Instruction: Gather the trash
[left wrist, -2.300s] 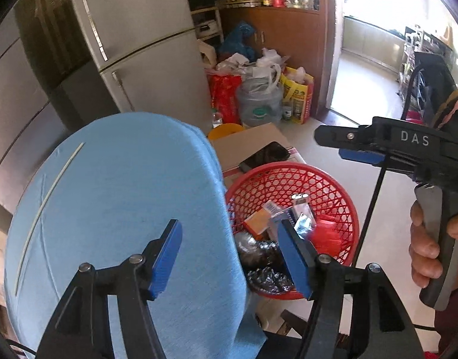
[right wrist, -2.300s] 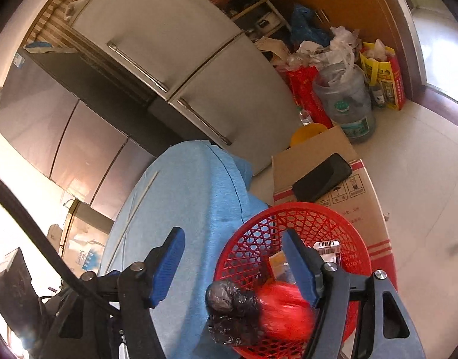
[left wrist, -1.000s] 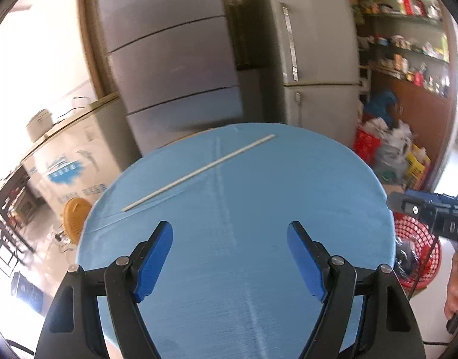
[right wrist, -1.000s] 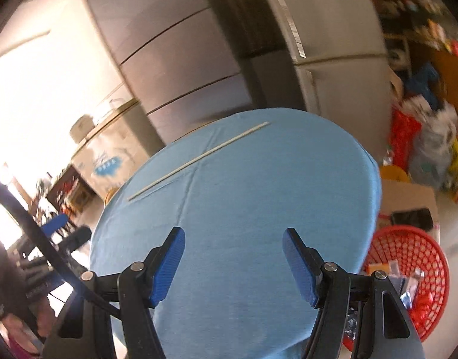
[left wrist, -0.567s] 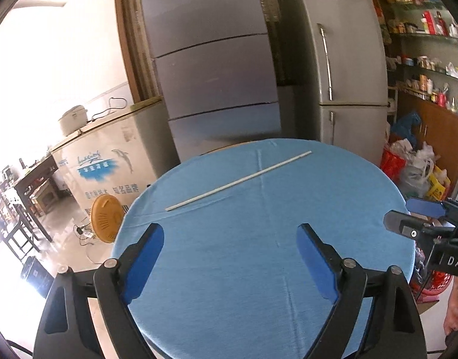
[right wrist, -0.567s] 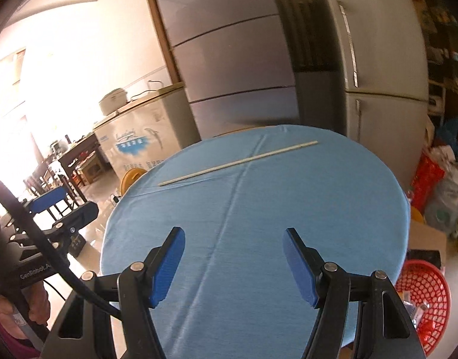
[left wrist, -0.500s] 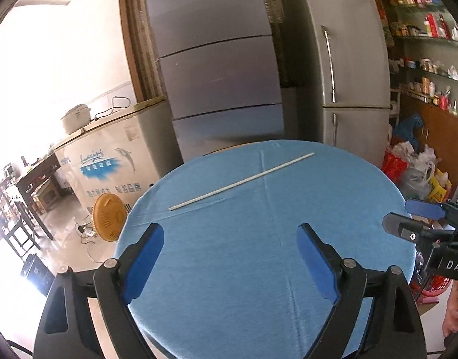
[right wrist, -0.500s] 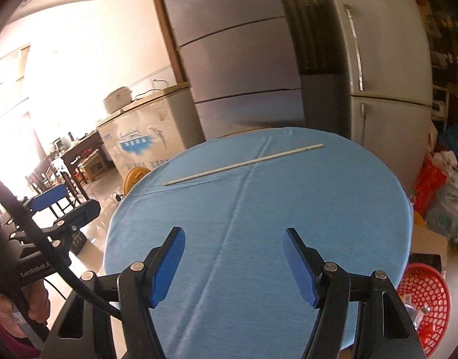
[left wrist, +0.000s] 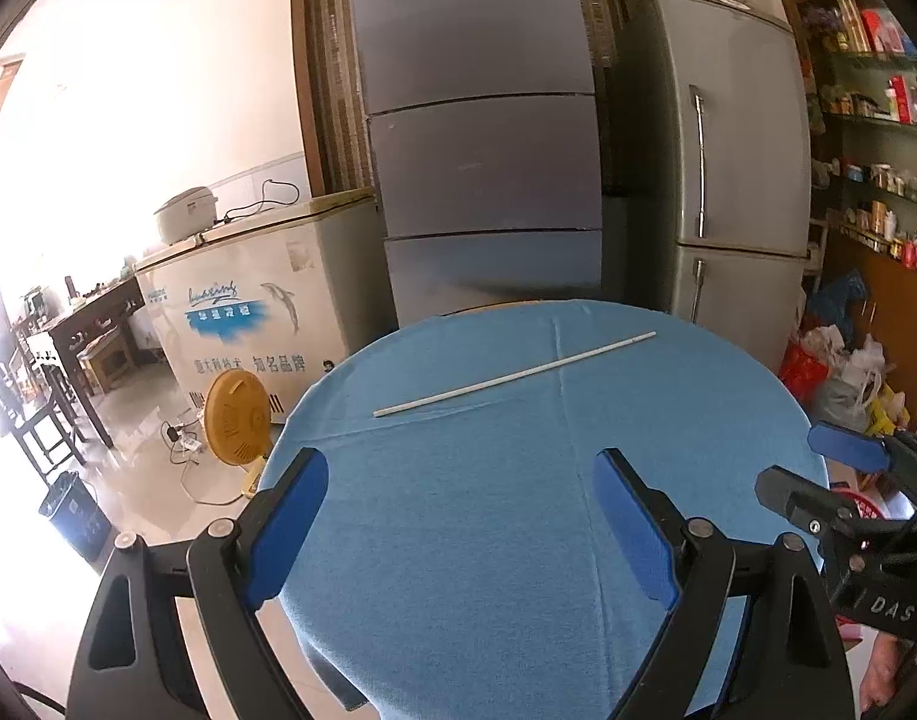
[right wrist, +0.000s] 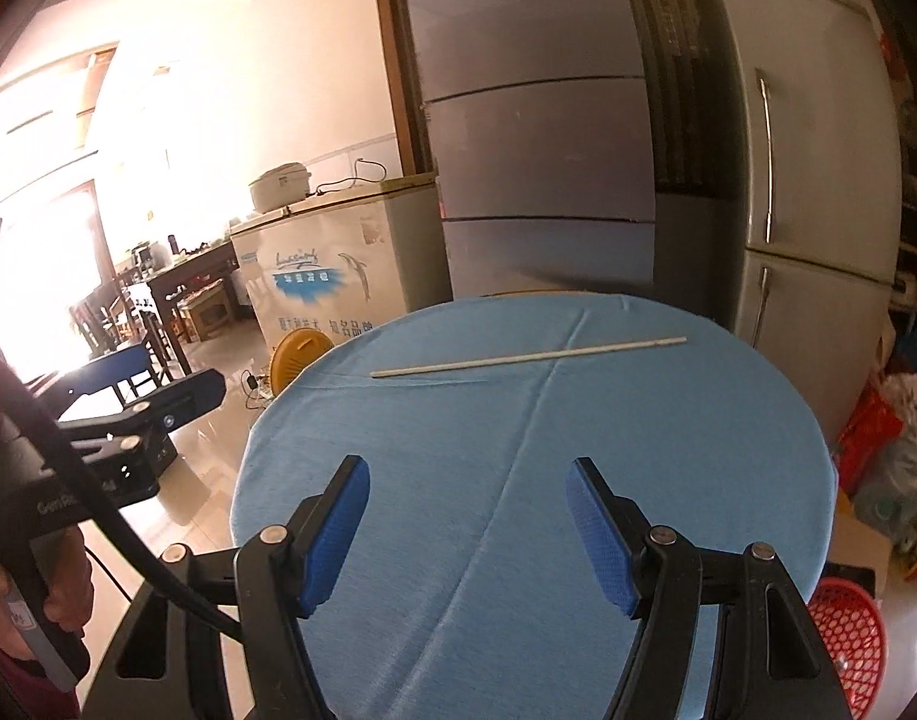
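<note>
A round table under a blue cloth (left wrist: 698, 414) (right wrist: 698, 420) fills both views. A long thin white stick (left wrist: 515, 373) (right wrist: 530, 355) lies across its far half, the only thing on it. My left gripper (left wrist: 458, 468) hovers over the near edge, jaws wide open with nothing between them. My right gripper (right wrist: 467, 471) is also open and empty above the near half; it shows at the right edge of the left wrist view (left wrist: 809, 468). The red mesh trash basket (right wrist: 845, 648) stands on the floor to the right of the table.
Grey fridges (left wrist: 482, 168) stand behind the table, a white chest freezer (left wrist: 248, 312) to the left. A yellow fan (left wrist: 236, 420) sits on the floor. Bags (left wrist: 842, 372) pile up at the right. A dark wooden table and chairs (right wrist: 158, 294) stand far left.
Both views have swung away from the red basket to the table top and pulled back a little. The left jaws have spread wider. The stick has stayed in place.
</note>
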### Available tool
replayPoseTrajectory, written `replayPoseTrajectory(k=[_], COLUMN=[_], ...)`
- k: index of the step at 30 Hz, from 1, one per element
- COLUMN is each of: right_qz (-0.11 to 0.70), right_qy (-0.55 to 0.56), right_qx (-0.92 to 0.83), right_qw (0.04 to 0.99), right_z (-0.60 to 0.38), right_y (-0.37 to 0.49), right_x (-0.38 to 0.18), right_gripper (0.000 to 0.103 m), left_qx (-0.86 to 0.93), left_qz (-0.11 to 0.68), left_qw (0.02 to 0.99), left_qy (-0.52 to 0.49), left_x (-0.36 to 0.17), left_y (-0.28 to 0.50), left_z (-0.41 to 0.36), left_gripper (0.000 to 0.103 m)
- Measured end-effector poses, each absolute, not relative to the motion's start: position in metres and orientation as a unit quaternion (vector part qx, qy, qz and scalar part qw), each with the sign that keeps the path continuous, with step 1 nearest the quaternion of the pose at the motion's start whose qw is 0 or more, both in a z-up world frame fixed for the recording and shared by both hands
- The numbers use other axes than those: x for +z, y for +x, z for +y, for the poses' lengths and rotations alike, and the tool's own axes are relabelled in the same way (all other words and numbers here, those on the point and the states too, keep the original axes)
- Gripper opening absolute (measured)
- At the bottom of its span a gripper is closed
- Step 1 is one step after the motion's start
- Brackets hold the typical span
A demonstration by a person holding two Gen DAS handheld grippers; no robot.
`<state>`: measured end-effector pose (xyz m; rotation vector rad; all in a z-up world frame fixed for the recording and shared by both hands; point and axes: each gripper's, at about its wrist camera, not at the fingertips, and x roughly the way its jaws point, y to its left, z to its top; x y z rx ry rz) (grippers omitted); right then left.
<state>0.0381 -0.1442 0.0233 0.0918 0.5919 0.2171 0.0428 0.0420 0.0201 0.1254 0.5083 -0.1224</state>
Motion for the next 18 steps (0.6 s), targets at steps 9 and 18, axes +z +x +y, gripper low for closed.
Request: replayPoseTrajectory(k=[9, 18], right_qz=[0.264, 0.255], right_qy=[0.026, 0.049], right_qx=[0.097, 0.083], right_qw=[0.959, 0.962], right_z=[-0.141, -0.143], right_y=[0.024, 0.017], right_x=[0.039, 0.051], right_gripper=[0.076, 0.077], left_qx=[-0.048, -0.028], left_qz=[0.255, 0.25], left_qw=[0.964, 0.965], left_qy=[0.06, 0.07], left_x=[0.026, 0.03], left_y=[0.036, 0.024], left_z=[0.041, 0.047], left_gripper=[0.09, 0.09])
